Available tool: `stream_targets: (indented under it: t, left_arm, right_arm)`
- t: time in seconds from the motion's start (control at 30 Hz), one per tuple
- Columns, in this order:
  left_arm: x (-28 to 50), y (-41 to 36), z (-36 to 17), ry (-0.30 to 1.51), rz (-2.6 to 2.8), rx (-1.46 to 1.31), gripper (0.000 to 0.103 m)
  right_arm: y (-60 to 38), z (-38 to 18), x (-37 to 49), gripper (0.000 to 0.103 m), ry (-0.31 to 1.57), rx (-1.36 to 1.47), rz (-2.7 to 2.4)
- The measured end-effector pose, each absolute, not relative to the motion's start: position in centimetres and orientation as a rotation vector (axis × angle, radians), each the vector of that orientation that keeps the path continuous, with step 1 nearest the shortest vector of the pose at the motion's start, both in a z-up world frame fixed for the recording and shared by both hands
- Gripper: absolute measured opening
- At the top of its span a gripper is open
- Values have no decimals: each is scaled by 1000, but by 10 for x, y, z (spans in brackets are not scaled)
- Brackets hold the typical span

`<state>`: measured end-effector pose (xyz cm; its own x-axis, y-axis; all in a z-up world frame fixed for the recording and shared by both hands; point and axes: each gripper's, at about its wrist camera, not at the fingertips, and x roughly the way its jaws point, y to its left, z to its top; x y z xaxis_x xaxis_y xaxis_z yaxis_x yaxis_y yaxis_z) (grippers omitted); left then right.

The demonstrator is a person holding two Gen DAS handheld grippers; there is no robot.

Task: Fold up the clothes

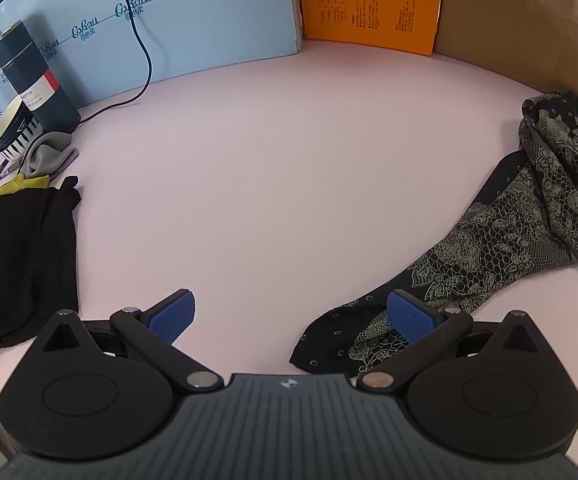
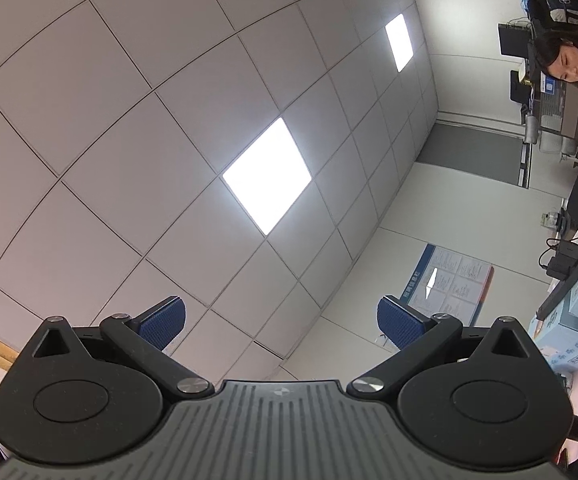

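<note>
A black garment with a pale lace-like print (image 1: 509,232) lies crumpled on the pale pink table (image 1: 269,160), from the right side down to my right finger. A folded black garment (image 1: 17,256) lies at the left edge. My left gripper (image 1: 293,316) is open and empty, low over the table; its right finger (image 1: 409,318) is over the patterned garment's near corner. My right gripper (image 2: 281,324) is open and empty, tilted up at the ceiling; no clothes show in its view.
A light blue box (image 1: 193,20), an orange box (image 1: 373,0) and a brown cardboard wall (image 1: 529,20) line the back. A dark cylinder (image 1: 33,76), a striped cup (image 1: 15,132), grey cloth (image 1: 49,156), yellow cloth (image 1: 5,188) and a black cable (image 1: 141,48) sit left.
</note>
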<state>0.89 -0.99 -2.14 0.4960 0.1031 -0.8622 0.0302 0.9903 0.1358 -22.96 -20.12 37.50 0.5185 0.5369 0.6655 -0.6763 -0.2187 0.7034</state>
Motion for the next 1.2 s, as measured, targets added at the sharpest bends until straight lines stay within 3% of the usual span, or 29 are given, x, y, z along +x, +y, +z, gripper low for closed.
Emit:
stream_targets:
  t: [0.33, 0.5, 0.63, 0.77, 0.93, 1.2]
  left_arm:
    - [9, -16, -27, 1066, 30, 151, 103]
    - [9, -16, -30, 1077, 28, 140, 103]
    - [8, -16, -34, 1091, 29, 126, 103]
    - [8, -17, -37, 1098, 31, 126, 103]
    - [7, -19, -43, 1112, 34, 144, 103]
    - [3, -23, -55, 1137, 24, 159, 103]
  right_arm:
    - [-237, 365, -213, 103, -100, 1187, 963]
    - [-262, 314, -175, 103, 192, 846, 497]
    - [-259, 234, -138, 103, 488, 389, 29]
    - [-256, 116, -111, 103, 678, 19, -320]
    - [-290, 17, -111, 103, 858, 120, -505]
    - [-285, -15, -131, 103, 966, 202, -639]
